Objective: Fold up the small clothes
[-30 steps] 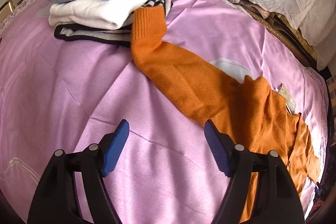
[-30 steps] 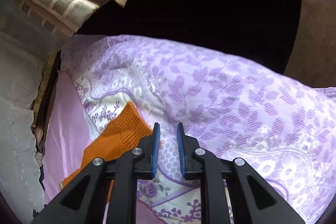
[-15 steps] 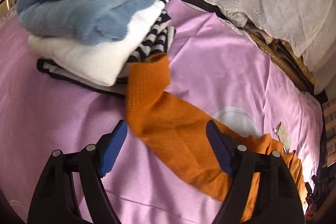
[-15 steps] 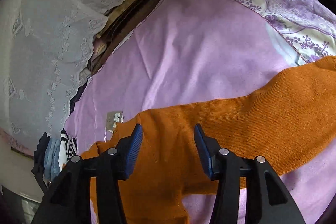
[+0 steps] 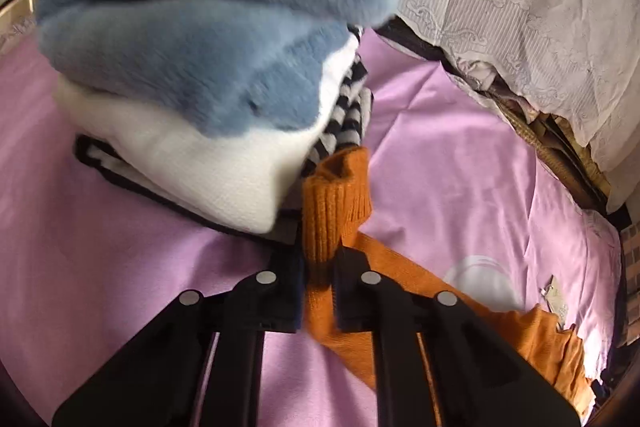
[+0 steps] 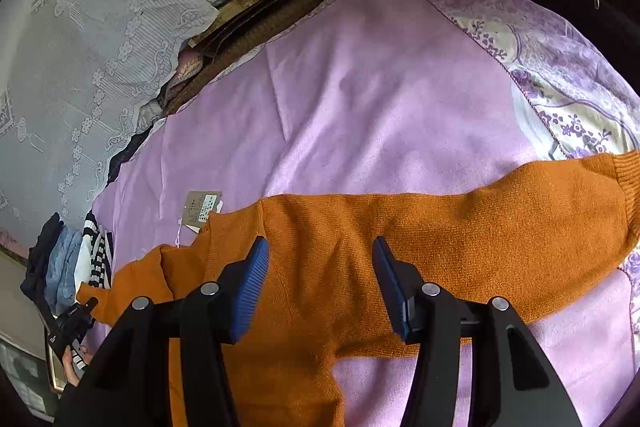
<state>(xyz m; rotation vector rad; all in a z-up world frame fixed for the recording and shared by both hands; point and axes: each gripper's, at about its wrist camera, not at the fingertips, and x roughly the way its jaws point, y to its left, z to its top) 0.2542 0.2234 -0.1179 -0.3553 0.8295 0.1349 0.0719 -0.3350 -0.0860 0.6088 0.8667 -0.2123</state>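
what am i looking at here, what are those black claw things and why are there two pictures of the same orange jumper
No robot here: a person holds a pair of hand-held tongs in each hand, and each pair carries a wide-angle camera looking along its two fingers. So each picture is one hand's view.

In the left hand's view, the left tongs have just closed and are shut on the ribbed cuff of the orange jumper. Right behind the cuff sits a pile of folded clothes, blue and fluffy on top.

In the right hand's view, the right tongs are open above the jumper's body, gripping nothing. The jumper lies spread on a pink bedsheet, with a paper tag near its collar.
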